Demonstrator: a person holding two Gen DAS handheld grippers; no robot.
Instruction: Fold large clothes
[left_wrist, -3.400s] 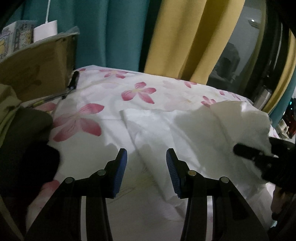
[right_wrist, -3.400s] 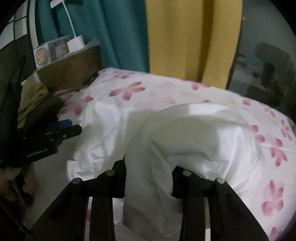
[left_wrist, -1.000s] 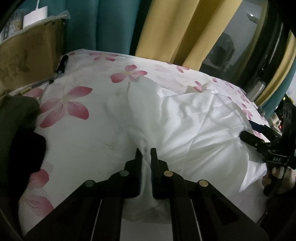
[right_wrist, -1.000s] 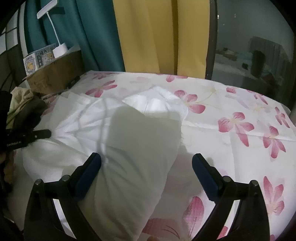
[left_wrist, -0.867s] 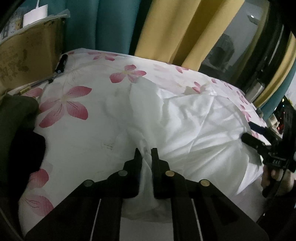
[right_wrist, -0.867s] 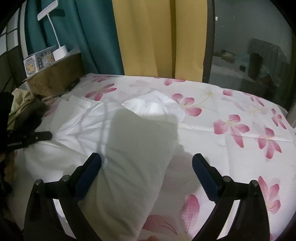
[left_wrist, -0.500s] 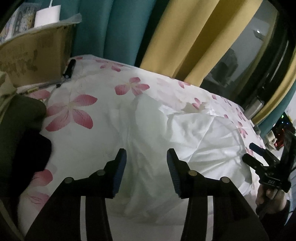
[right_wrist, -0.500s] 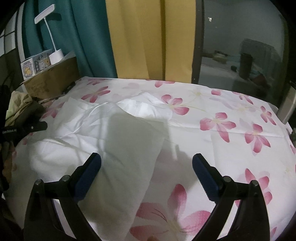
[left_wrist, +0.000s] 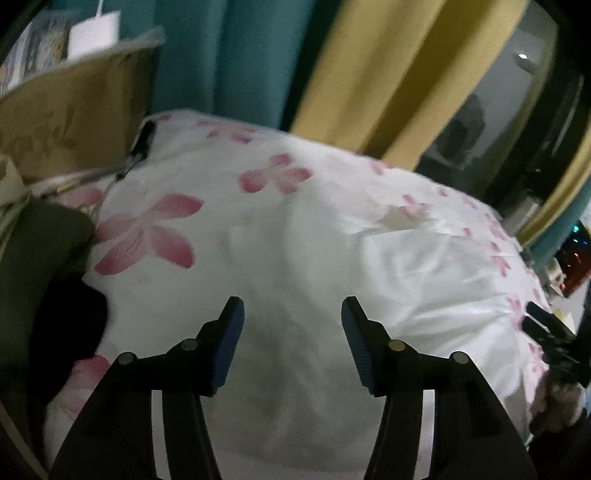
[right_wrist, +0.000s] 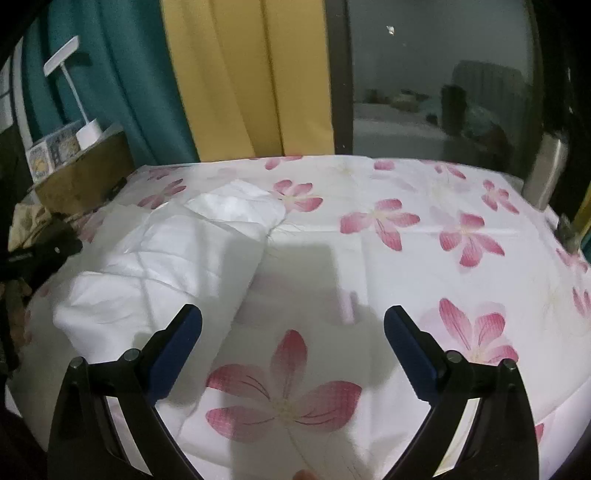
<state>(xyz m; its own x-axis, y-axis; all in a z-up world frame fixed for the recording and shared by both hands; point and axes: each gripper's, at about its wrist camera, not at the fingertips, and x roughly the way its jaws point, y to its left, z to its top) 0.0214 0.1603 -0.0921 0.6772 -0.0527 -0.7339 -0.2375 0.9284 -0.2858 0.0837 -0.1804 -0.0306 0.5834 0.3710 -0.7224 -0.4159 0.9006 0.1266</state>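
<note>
The white garment (right_wrist: 159, 266) lay folded and rumpled on the flowered bed (right_wrist: 461, 236), toward the bed's side nearest the cardboard box (right_wrist: 88, 177). The left gripper (left_wrist: 291, 343) hung above the garment; its jaws had just been opening and stood spread, with nothing pinched between them. The right gripper (right_wrist: 291, 354) stood spread wide over bare bed beside the garment's edge, holding nothing.

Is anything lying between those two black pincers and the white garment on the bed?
Nothing visible. The left tool hangs open right over the white garment, its jaws having just opened. The right tool is open over flowered bedsheet, the garment beside it.
</note>
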